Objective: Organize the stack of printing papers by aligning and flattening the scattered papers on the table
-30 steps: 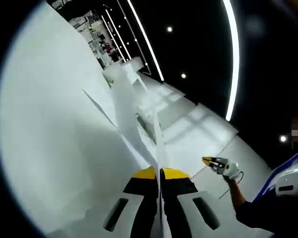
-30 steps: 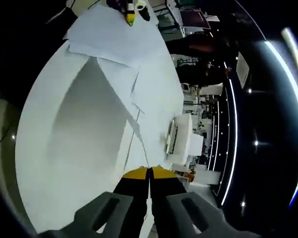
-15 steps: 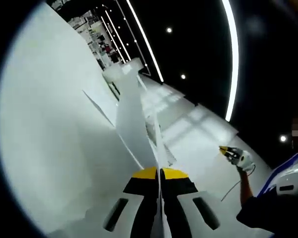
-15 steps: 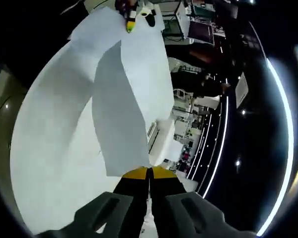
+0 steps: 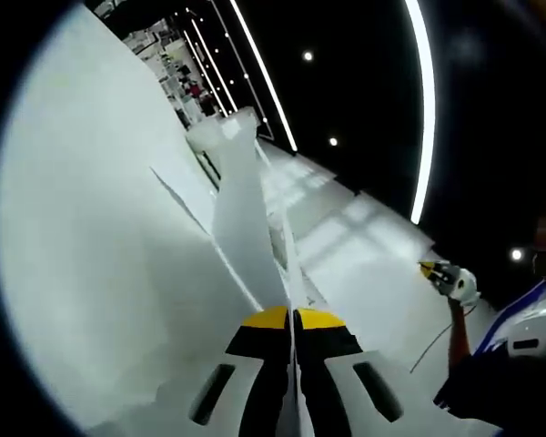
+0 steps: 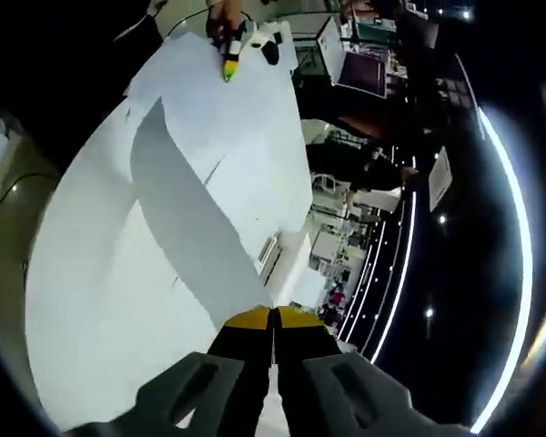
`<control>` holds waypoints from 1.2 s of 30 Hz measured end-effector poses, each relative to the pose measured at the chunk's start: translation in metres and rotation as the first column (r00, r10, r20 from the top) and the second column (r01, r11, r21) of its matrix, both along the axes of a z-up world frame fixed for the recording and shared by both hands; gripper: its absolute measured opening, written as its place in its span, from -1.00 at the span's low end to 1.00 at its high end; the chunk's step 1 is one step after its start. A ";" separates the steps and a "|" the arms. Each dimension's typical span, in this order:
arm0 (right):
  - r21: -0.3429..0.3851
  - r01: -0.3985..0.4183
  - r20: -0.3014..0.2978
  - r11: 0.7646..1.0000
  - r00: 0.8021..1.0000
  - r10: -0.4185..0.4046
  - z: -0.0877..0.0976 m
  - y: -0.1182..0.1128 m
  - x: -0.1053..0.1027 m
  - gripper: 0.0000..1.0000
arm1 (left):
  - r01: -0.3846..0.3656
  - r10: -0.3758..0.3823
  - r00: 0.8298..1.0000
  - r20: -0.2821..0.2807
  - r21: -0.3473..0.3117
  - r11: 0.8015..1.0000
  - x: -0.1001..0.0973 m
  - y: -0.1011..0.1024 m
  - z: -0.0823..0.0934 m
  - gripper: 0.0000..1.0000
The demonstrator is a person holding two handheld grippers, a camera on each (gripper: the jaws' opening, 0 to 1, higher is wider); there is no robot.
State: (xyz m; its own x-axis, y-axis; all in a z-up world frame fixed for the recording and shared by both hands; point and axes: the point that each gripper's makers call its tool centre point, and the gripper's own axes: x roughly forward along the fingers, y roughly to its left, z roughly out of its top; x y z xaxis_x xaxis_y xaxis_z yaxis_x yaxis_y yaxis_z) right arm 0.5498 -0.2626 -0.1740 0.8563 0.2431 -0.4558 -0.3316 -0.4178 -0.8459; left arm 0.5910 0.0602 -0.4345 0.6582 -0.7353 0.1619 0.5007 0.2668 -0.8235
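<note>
Dark hall with long ceiling light strips frames a white table (image 5: 91, 273) that runs from the lower left to the upper middle of the left gripper view. At the bottom of that view the left gripper (image 5: 293, 319) has its yellow-tipped jaws pressed together on the edge of a sheet of printing paper (image 5: 246, 237), which rises edge-on toward the upper middle; more scattered papers (image 5: 187, 187) lie flat just left of it. In the right gripper view the right gripper (image 6: 273, 317), jaws likewise closed, pinches what appears to be the same sheet (image 6: 196, 232) at its other end — it sags in a long band toward the upper left, where the other gripper shows. Judged from that curve, the paper is light, limp and easily creased, best held at opposite edges and kept taut. Loose sheets (image 6: 227, 118) cover the table's upper part; bare tabletop at lower left offers room to lower and square it — though the table's edge lies close beside the right gripper.
</note>
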 end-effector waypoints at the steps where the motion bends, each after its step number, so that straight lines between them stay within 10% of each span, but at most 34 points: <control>1: -0.024 -0.010 -0.014 1.000 1.000 0.010 -0.002 0.005 0.001 -1.00 | 0.001 -0.001 1.000 0.001 0.001 1.000 0.000 0.000 0.000 -0.88; 13: -0.109 -0.192 -0.183 0.975 0.968 0.170 -0.030 0.091 0.037 -1.00 | 0.003 -0.003 1.000 0.003 0.012 1.000 -0.001 0.000 -0.001 -0.88; 26: -0.112 -0.324 -0.426 0.940 0.870 0.249 -0.108 0.205 0.081 -1.00 | 0.019 -0.019 1.000 -0.016 0.014 1.000 -0.004 -0.006 0.001 -0.88; 36: -0.140 -0.335 -0.478 0.932 0.847 0.233 -0.145 0.250 0.097 -1.00 | 0.024 -0.024 0.999 -0.025 0.007 1.000 -0.003 -0.003 0.002 -0.88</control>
State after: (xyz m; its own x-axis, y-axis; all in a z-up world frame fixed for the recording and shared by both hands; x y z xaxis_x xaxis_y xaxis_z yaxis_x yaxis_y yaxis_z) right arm 0.6466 -0.0123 -0.3195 0.4556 0.2991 -0.8384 -0.4898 -0.7022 -0.5167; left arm 0.5878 0.0575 -0.4326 0.6439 -0.7521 0.1403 0.4867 0.2611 -0.8336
